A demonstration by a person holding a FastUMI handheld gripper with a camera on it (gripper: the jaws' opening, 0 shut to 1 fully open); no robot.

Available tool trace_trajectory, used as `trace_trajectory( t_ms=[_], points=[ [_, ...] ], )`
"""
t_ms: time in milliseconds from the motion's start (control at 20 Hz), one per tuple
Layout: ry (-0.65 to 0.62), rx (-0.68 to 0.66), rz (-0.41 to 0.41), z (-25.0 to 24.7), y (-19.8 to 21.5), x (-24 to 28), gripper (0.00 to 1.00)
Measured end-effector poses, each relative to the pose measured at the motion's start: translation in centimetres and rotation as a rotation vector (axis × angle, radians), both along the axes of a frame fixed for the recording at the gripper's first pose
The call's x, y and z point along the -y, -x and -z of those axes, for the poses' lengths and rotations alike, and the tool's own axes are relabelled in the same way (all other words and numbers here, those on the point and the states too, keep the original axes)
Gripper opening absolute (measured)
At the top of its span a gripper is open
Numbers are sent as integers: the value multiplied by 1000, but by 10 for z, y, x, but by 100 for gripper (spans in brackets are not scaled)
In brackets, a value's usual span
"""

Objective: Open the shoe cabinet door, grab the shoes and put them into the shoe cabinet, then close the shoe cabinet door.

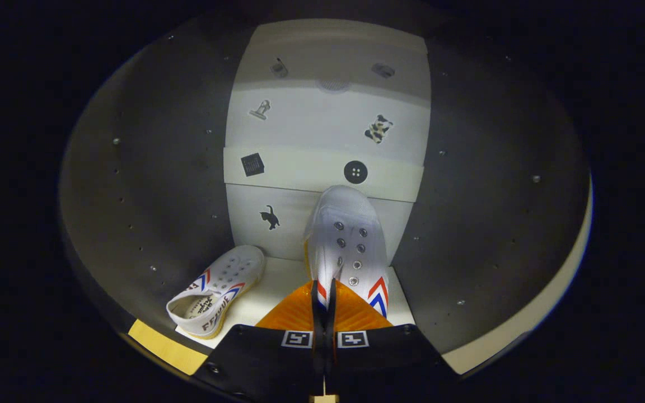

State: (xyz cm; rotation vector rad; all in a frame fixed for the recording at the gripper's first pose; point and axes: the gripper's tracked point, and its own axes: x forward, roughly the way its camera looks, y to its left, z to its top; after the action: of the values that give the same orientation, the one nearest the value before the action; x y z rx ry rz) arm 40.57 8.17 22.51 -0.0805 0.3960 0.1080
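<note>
My gripper [325, 286] is shut on a white sneaker [347, 235] with red and blue chevrons, both fingers pinching its tongue at the opening. The sneaker points away from me, with its toe up against the white back panel [328, 123] of the shoe cabinet. A second matching sneaker [216, 288] lies on the cabinet's white floor [280, 277], left of the fingers, tipped on its side with its opening toward me. A white ledge [300, 168] crosses the back panel just above the held sneaker's toe.
Dark grey side walls with rows of small holes close in on the left [154, 196] and right [496, 212]. Small stickers dot the back panel. A yellow strip [160, 347] marks the near left edge, and a cream rim [552, 302] runs along the near right.
</note>
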Motion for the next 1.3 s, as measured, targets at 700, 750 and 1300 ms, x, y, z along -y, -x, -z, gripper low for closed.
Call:
trace_trajectory(
  t_ms=[700, 750, 1300],
  points=[
    [-227, -54, 46, 41, 5, -23, 71],
    [-214, -28, 53, 35, 18, -21, 85],
    [-237, 196, -65, -31, 248, -39, 98]
  ],
)
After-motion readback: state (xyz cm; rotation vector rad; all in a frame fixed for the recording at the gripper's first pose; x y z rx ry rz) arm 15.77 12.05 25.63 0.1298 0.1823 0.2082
